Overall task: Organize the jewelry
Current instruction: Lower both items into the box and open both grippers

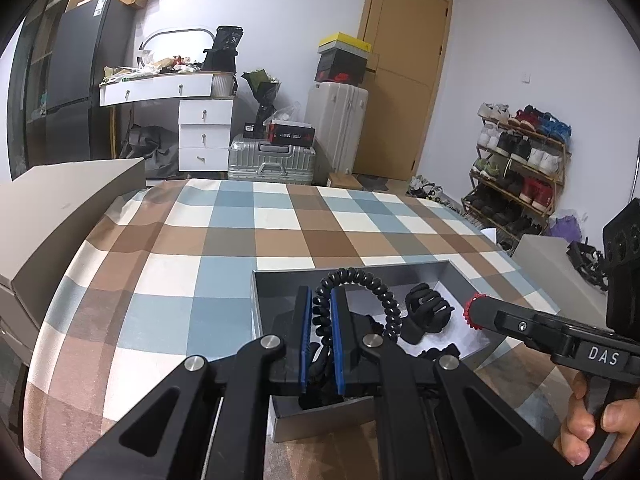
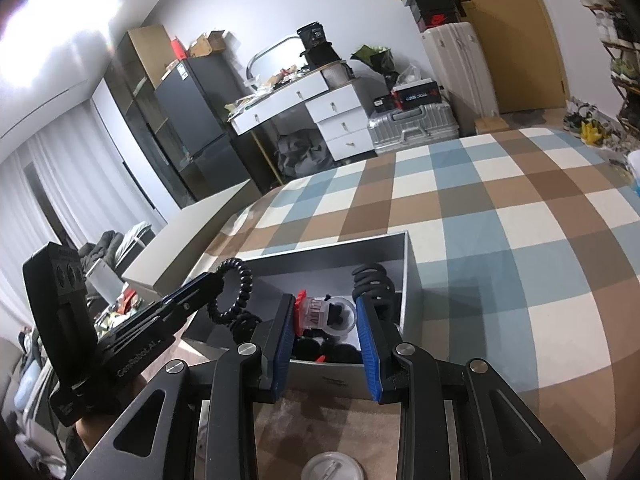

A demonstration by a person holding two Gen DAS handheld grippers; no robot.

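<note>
Jewelry pieces are seen gathered in a grey box (image 1: pixel 420 276) set on a checked bedspread (image 1: pixel 248 236) in a cluttered bedroom. A black coiled hair tie (image 1: pixel 360 280) is pinched between the narrow jaws of the left gripper (image 1: pixel 319 312), its loop arching up and to the right above the box. In the right wrist view the same coil (image 2: pixel 232 296) is shown hanging as a ring from the tips of the left gripper (image 2: pixel 214 282), above the box's left wall. A small clear container (image 2: pixel 326 314) with a red toothed end is held between the blue pads (image 2: pixel 366 328) of the right gripper (image 2: pixel 324 316), just above the box (image 2: pixel 412 272); the jaws are set at a moderate width around it. From the left wrist view, only the red end (image 1: pixel 472 312) of that container is visible at the right gripper's tip. A black claw clip (image 1: pixel 428 312) is seen lying inside the box on its pale floor, with other dark pieces beside it that are too shadowed to be identified. A round clear lid (image 2: pixel 334 466) is seen on the bedspread beneath the right gripper. A white dresser (image 1: pixel 204 132), silver suitcase (image 1: pixel 272 160) and shoe rack (image 1: pixel 520 172) are visible beyond the bed.
</note>
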